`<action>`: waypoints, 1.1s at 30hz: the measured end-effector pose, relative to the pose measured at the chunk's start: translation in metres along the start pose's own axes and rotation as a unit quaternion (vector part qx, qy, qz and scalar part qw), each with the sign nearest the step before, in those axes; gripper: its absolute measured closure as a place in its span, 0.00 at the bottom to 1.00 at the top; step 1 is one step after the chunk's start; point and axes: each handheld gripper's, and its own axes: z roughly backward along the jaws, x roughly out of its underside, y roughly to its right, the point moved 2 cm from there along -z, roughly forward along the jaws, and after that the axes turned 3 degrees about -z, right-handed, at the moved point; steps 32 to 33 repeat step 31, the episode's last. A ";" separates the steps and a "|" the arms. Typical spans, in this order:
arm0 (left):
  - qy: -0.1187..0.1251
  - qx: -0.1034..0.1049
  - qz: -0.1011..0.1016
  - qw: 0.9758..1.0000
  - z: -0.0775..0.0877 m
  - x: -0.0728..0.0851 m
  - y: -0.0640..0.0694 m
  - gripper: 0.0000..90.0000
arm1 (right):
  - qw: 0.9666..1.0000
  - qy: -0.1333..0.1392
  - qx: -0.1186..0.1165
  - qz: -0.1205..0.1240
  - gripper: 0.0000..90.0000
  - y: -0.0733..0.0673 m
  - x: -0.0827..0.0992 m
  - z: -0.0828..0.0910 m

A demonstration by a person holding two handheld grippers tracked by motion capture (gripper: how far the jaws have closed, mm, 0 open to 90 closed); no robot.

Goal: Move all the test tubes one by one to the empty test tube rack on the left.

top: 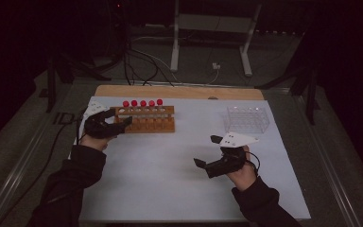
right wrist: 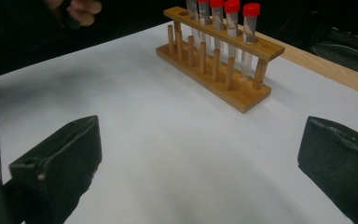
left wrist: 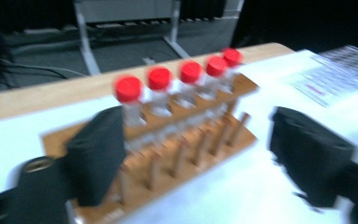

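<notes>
Red-capped tubes (top: 142,103) stand in the wooden rack (top: 147,121) far left; left gripper (top: 118,124), jaws spread, reaches its end. Right gripper (top: 207,152), jaws spread, hovers near right.

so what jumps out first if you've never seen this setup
The row of five red-capped tubes standing in the wooden rack at the table's far left, bright against the dark room. The left tongs hang open right at that rack's near-left end, while the right tongs are open over bare white table, near a clear empty rack at far right.

Motion blur smears the wooden rack (left wrist: 168,140) and red-capped tubes (left wrist: 160,88).
</notes>
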 end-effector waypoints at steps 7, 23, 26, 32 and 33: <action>-0.010 0.041 -0.011 0.999 0.012 0.020 0.024 0.11 | 1.000 0.000 0.000 -0.001 0.00 0.000 0.000 -0.001; -0.022 0.151 -0.041 0.987 0.021 0.063 0.074 0.01 | 1.000 -0.003 -0.001 -0.001 0.00 -0.001 0.002 -0.003; -0.018 0.161 -0.050 0.986 0.021 0.070 0.079 0.01 | 1.000 -0.004 -0.002 0.000 0.00 -0.001 0.002 -0.003; -0.013 0.173 -0.061 0.983 0.018 0.077 0.084 0.01 | 1.000 -0.006 -0.002 0.000 0.00 -0.001 0.004 -0.005; -0.013 0.173 -0.061 0.983 0.018 0.077 0.084 0.01 | 1.000 -0.006 -0.002 0.000 0.00 -0.001 0.004 -0.005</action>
